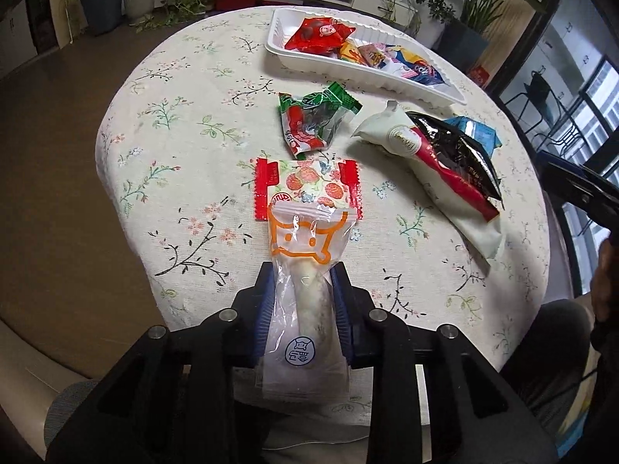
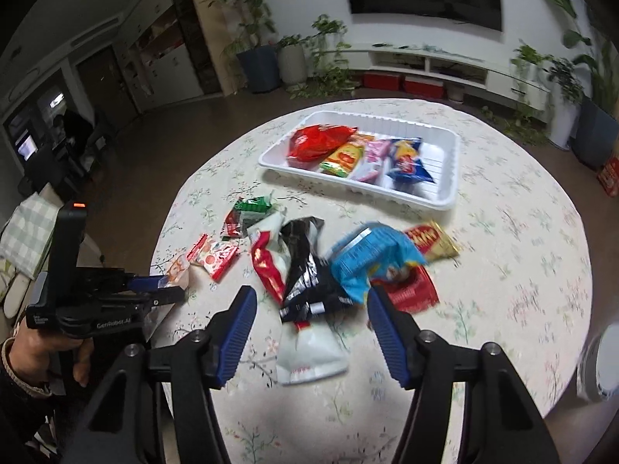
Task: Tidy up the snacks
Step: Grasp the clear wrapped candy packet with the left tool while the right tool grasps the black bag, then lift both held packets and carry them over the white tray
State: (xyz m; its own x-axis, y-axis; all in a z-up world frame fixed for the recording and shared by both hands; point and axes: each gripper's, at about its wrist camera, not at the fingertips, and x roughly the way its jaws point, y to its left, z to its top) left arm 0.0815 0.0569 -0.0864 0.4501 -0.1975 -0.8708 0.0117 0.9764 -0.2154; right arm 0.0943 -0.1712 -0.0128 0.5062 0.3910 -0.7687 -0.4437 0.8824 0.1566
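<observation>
My left gripper (image 1: 301,274) is shut on a clear snack packet with an orange cartoon print (image 1: 300,270), held just above the near table edge; it shows in the right wrist view (image 2: 176,270) too. A white tray (image 1: 284,27) at the far side holds several snacks (image 2: 321,141). Loose on the table lie a strawberry packet (image 1: 309,185), a green and red packet (image 1: 313,121), a white and red pouch (image 1: 433,170), a black pouch (image 2: 305,266) and a blue bag (image 2: 367,259). My right gripper (image 2: 311,299) is open and empty, just above the black pouch.
The round table has a floral cloth (image 1: 174,147) and drops off to brown floor on the left. A red and gold packet (image 2: 431,239) and a red packet (image 2: 412,292) lie by the blue bag. Potted plants (image 2: 259,58) and a low shelf (image 2: 445,62) stand beyond.
</observation>
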